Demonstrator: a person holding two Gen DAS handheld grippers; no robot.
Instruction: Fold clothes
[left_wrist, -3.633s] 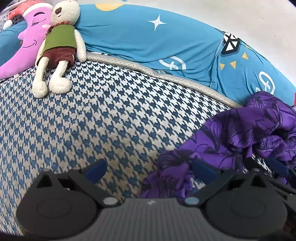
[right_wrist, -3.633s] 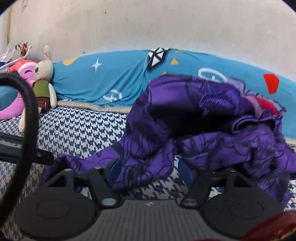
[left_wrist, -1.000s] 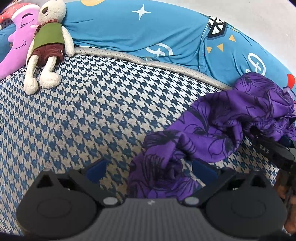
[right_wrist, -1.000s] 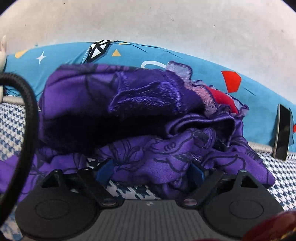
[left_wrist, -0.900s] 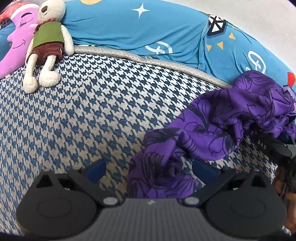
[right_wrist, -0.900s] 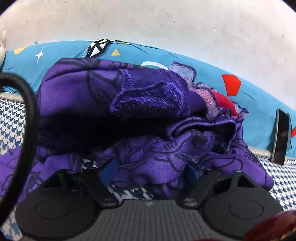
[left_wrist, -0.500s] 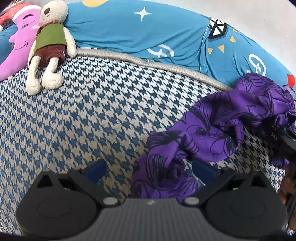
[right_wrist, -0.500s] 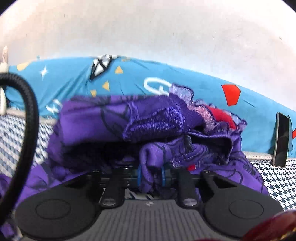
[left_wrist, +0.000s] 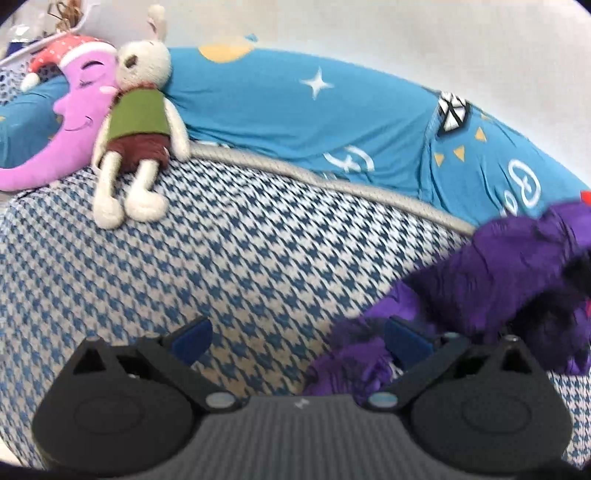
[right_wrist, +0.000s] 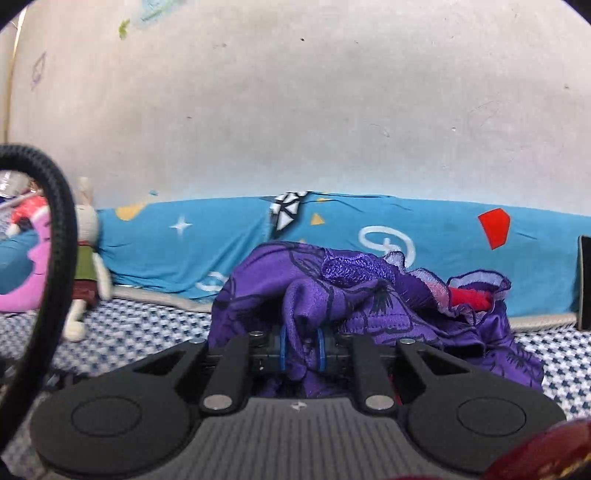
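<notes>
So right gripper (right_wrist: 301, 349) has its fingers pinched on the purple garment (right_wrist: 354, 291); left gripper (left_wrist: 297, 338) fingers spread wide over the bed (left_wrist: 240, 258).

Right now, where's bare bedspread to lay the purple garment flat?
The free patch is the houndstooth bedspread, bordered by the stuffed rabbit, the blue bolster and the purple garment. It is crowded at the right, where the garment is heaped and the right tongs pinch a fold.
</notes>
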